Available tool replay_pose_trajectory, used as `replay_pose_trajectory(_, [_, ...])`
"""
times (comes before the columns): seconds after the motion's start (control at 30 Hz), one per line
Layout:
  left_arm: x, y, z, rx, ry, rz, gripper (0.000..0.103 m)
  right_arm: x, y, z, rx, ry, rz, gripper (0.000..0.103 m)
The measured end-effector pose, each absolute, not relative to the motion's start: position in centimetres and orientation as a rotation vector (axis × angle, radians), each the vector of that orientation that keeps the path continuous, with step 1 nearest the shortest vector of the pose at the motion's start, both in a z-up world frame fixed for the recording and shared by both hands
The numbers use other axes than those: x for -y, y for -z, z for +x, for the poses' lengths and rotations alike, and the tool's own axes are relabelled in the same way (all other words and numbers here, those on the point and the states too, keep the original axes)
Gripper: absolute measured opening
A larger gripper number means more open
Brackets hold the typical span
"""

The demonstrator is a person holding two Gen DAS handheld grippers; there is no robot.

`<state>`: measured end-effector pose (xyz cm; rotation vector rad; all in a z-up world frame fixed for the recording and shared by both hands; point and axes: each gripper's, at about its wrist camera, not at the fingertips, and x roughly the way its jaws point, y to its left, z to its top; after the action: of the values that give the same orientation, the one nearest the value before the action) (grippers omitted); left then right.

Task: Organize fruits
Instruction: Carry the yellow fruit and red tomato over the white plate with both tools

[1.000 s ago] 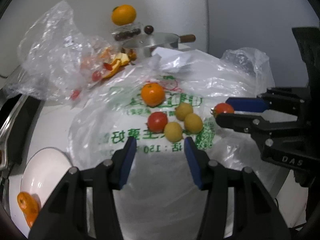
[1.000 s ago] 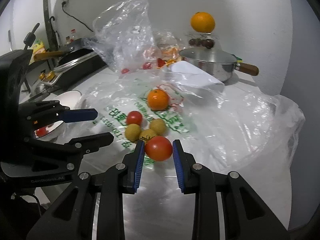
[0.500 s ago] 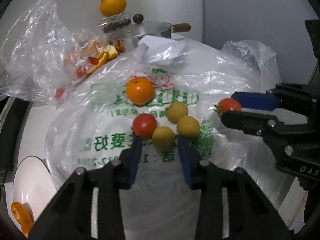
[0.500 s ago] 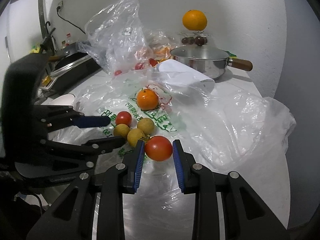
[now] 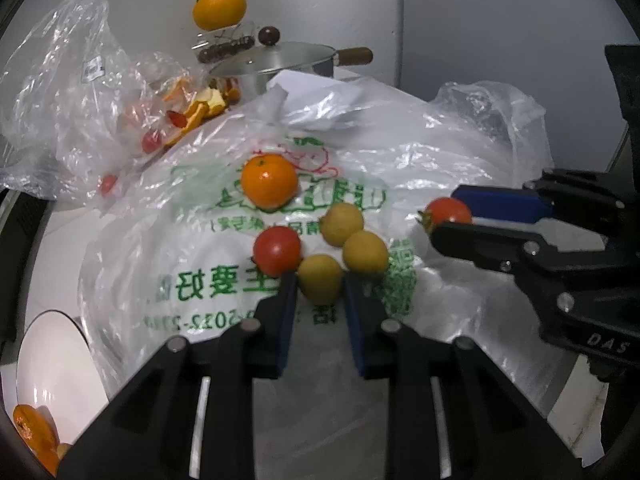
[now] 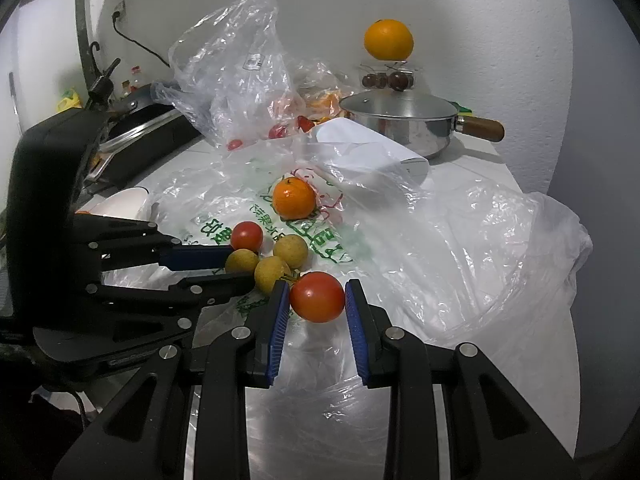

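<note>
Left gripper has closed on near yellow fruit; right gripper clamps tomato. Lift straight, avoiding neighbours.

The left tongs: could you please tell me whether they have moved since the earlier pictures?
Yes. The left tongs advanced across the printed bag and shut on a yellow fruit.

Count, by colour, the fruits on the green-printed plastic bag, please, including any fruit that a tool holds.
Orange mandarin: 1
Red tomatoes: 2
Yellow fruits: 3
Total: 6
</note>
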<state>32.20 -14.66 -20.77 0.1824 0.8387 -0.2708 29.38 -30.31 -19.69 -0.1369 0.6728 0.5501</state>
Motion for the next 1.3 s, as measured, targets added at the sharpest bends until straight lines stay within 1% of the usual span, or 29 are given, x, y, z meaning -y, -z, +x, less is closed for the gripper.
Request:
replay_pose_trajectory(0.57, [12.2,18.2,28.3,-0.783,0.279,0.134,0.024,28.0,18.1,27.2,-0.653,-0.552,-0.171,0.03])
replay_pose_trajectory(1.3, [7.2,16.7,24.8,-0.733,0.259,0.094,0.024,22.6,16.5,24.4,-0.631,-0.575,-0.238,0.03])
